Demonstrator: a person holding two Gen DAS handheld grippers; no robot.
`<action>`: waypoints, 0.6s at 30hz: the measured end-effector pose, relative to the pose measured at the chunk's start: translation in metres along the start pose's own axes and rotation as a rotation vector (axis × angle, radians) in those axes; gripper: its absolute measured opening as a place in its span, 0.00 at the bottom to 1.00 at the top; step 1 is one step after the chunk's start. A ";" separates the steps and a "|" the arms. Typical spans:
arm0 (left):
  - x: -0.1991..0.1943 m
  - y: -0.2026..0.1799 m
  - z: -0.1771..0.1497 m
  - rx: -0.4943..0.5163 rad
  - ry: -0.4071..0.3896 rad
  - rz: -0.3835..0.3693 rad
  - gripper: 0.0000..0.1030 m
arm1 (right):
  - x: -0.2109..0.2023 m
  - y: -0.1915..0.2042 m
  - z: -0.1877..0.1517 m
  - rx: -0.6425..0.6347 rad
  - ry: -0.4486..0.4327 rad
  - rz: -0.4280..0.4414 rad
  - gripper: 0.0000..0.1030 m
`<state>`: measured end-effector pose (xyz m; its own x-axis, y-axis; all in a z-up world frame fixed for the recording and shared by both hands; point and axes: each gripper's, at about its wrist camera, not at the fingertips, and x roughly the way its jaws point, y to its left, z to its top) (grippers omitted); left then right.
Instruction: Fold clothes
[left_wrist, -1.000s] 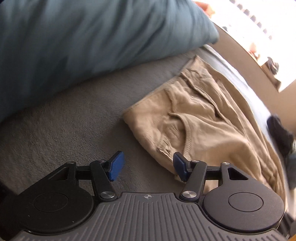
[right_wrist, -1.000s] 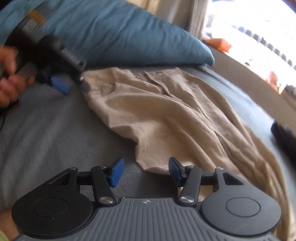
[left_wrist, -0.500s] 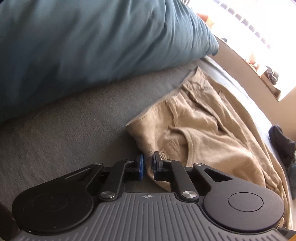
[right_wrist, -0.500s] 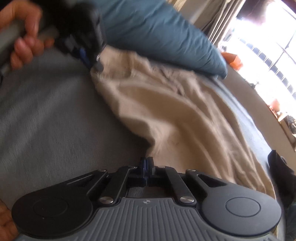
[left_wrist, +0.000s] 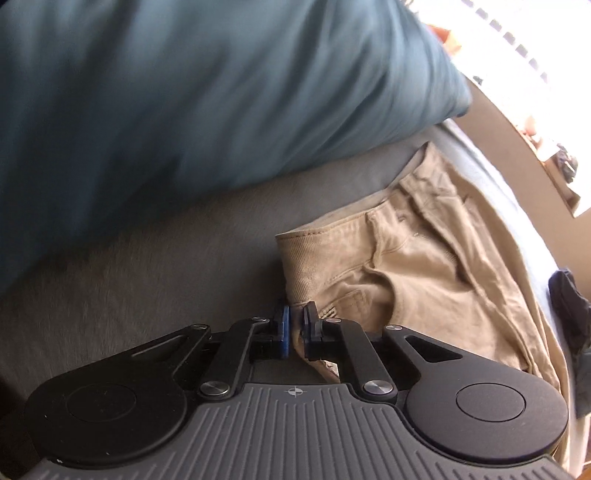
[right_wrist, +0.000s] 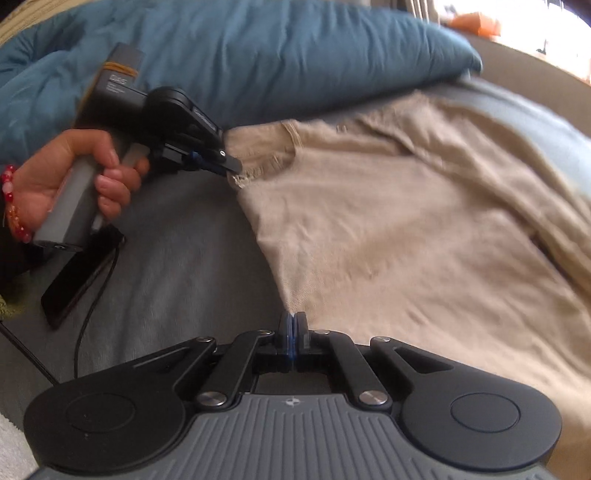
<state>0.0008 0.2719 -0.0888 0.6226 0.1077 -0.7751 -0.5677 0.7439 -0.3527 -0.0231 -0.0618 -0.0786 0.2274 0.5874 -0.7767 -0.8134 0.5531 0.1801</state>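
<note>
One pair of tan trousers (right_wrist: 406, 221) lies spread on my grey bed (right_wrist: 177, 258), and both my grippers pinch it: the left gripper (left_wrist: 294, 325) at a waistband corner, the right gripper (right_wrist: 292, 332) at a lower edge (one blue pillow (left_wrist: 184, 103) behind).

Right gripper (right_wrist: 293, 332): black linkage arms with silver screws, two round black discs, ribbed grey housing bearing a small crosshair mark, blue-padded fingers (right_wrist: 283, 330). Left gripper (left_wrist: 294, 328): identical build. Seen from the right wrist, it has a grey handle and black body with white lettering. Left hand (right_wrist: 70, 177) wears a red and orange beaded bracelet (right_wrist: 13, 206).
</note>
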 end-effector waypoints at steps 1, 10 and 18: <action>-0.002 0.001 0.000 0.001 -0.005 0.013 0.06 | 0.001 -0.001 -0.001 0.002 0.009 0.002 0.00; -0.022 0.007 -0.004 0.012 -0.051 0.125 0.31 | 0.025 -0.011 -0.008 0.066 0.088 0.046 0.00; -0.018 -0.055 -0.004 0.280 -0.174 0.039 0.31 | 0.006 -0.004 -0.005 0.061 0.028 0.051 0.01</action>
<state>0.0187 0.2261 -0.0579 0.6998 0.2327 -0.6754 -0.4378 0.8868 -0.1480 -0.0213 -0.0635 -0.0873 0.1713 0.5996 -0.7818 -0.7893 0.5584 0.2553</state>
